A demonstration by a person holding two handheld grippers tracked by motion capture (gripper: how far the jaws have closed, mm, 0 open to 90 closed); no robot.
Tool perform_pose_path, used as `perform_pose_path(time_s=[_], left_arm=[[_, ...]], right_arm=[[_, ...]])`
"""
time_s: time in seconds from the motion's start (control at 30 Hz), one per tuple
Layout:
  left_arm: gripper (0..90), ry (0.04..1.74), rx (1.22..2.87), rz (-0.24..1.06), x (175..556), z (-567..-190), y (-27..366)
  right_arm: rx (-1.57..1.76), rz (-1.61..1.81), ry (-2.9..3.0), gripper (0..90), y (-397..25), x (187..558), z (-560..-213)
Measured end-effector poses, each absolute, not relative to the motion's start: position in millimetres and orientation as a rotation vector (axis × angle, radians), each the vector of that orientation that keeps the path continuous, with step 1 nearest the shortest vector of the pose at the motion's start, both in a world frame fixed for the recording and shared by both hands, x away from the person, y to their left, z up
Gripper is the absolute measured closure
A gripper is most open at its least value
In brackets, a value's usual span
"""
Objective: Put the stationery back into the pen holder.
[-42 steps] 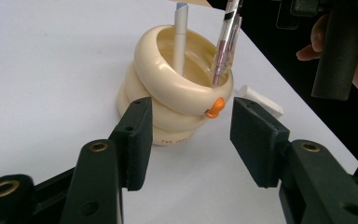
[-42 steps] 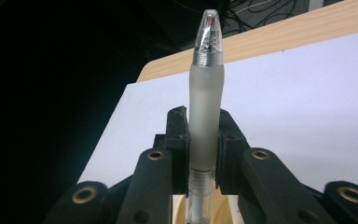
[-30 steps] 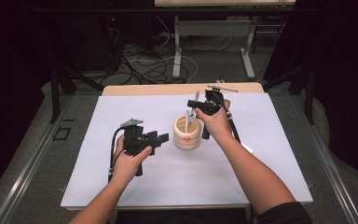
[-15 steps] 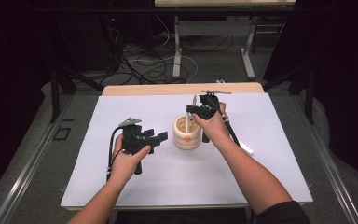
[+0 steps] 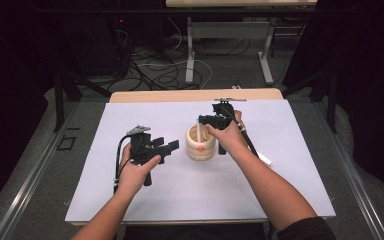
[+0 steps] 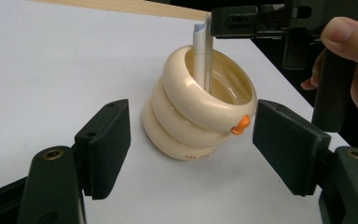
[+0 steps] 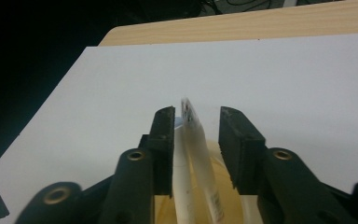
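Right gripper over cream ringed plastic holder, jaws spread around slim white pens: dropping-in step; next, retreat toward 12 o'clock

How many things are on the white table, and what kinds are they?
Cream ringed pen cup: 1
White pens standing in the cup: 2
Small white thing lying on the table near the right arm: 1
Total: 4

The right gripper is open around the pens; the left gripper is open beside the cup.
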State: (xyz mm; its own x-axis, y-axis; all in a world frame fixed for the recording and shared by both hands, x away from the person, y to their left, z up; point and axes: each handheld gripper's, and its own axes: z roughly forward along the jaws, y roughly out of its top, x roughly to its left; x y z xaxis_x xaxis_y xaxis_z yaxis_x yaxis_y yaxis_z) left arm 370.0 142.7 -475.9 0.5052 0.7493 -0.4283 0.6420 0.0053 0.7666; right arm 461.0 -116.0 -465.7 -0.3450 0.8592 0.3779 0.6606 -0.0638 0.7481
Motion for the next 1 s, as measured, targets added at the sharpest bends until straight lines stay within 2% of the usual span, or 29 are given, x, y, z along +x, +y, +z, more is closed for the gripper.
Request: perform_pose_path(time_s=[0.63,1.0], left_arm=[[27.2,1.203,1.691,0.143,371,-476,147],[25.8,1.200,1.714,0.145,372,-476,148]], right_arm=[[1.517,1.375,2.026,45.9,-143,448,-452],[1.358,1.300,2.142,32.3,-168,439,-447]])
